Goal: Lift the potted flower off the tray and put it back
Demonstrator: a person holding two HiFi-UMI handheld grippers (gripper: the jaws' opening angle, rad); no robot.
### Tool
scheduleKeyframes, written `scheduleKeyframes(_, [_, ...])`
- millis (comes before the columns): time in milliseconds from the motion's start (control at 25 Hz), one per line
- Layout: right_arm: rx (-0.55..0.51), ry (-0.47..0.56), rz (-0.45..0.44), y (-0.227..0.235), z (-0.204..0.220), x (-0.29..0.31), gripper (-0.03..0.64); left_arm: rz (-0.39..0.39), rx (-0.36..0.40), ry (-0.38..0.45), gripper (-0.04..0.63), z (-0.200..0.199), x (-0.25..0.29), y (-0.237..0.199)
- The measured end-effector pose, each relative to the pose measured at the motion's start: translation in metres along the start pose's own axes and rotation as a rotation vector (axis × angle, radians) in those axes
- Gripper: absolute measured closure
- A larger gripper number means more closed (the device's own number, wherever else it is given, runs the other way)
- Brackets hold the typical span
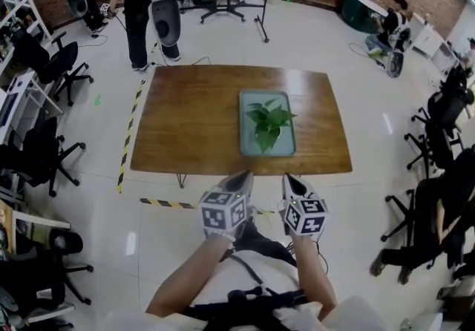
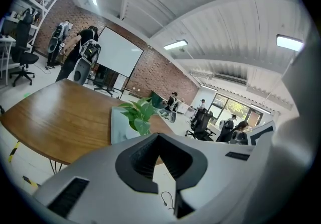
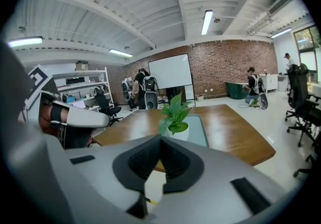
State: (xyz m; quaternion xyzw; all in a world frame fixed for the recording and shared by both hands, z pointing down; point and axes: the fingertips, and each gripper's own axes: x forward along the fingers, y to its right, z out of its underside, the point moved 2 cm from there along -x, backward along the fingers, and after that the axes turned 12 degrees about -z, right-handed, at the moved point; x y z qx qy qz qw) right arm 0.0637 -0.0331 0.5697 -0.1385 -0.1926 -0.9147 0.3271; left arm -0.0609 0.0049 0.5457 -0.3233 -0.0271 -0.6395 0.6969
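Left gripper (image 1: 244, 175) and right gripper (image 1: 290, 178) are held pressed together, empty; the green-leaved, white-potted flower (image 1: 269, 123) is seated on the tray (image 1: 249, 145).

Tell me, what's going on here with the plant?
A person holds a gripper in each hand, the left gripper and right gripper, just short of a wooden table. Both are shut and empty. The potted plant sits on its tray on the table, and neither gripper touches it.
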Motion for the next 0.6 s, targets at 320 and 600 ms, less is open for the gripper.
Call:
scheduleKeyframes(320, [0.007,-0.004,-0.034,-0.004,-0.006,0.005,0.620,-0.010,-0.004,0.011,0.600,-0.004,-0.001,-0.001])
scheduleKeyframes(600, [0.004,-0.010,-0.041,-0.005,-0.007,0.003,0.620,-0.013,-0.008,0.015,0.600,-0.005,-0.004,0.001])
